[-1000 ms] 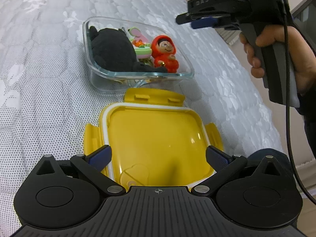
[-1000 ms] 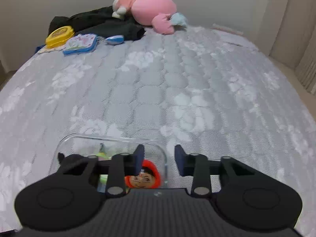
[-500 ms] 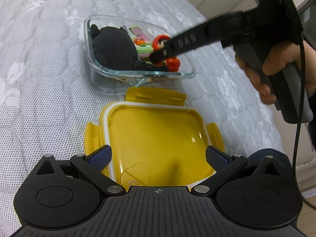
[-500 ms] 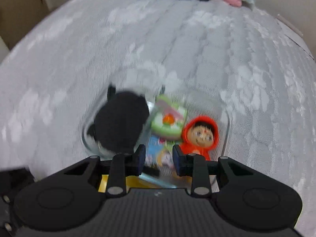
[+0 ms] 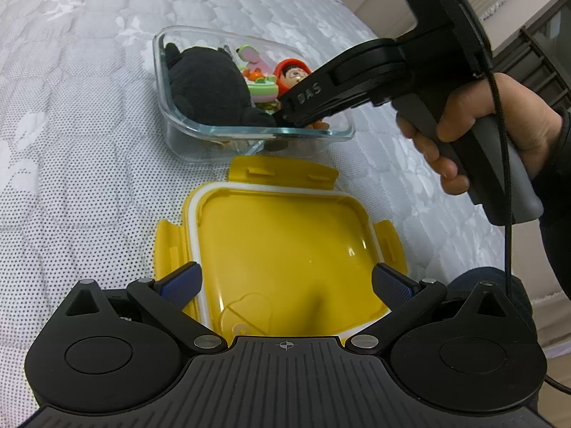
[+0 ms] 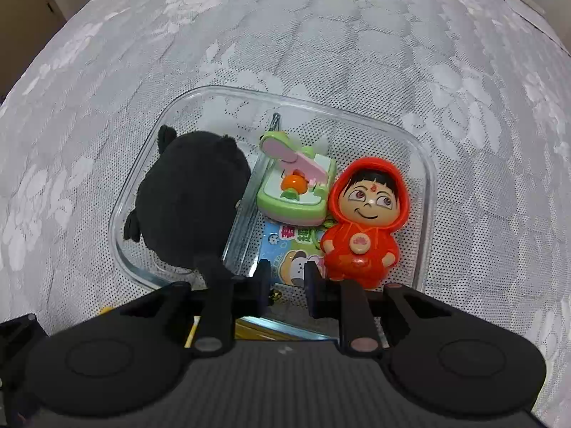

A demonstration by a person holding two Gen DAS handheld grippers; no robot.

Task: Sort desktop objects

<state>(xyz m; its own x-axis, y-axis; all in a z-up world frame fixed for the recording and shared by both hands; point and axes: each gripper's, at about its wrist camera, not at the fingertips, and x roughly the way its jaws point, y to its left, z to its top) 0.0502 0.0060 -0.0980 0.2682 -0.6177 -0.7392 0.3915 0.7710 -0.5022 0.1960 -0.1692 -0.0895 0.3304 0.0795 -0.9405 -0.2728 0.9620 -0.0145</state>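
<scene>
left wrist view: the left gripper [image 5: 285, 283] hangs with its blue-padded fingers spread wide and nothing between them, over the yellow plastic snap lid [image 5: 282, 249] that lies flat on the white quilted mattress [image 5: 78, 149]. at 12 o'clock from that lid, just beyond its far tab, stands the clear glass rectangular container [image 5: 185, 121]. the right gripper [image 5: 285, 114], held in a person's hand [image 5: 474, 125], slants in from 2 o'clock and dips its tip inside the near wall of the glass, between the black plush toy [image 5: 207, 85] and the red hooded doll figure [image 5: 292, 73].

right wrist view: the right gripper [image 6: 285, 280] has a narrow gap and its jaws are closing; the pads do not yet press on anything. straight ahead at 12 o'clock, between the fingertips, lies the flat blue cartoon-printed card packet [image 6: 289, 246], partly tucked under the green and pink toy fan [image 6: 296, 185]; how far the packet runs under it is hidden, so its long axis is unclear. the red doll lies at 1 o'clock, just beside the right finger, the plush tail at 10 o'clock touching the left one (a snag risk, i judge). the right hand is plainly the nearer one.
</scene>
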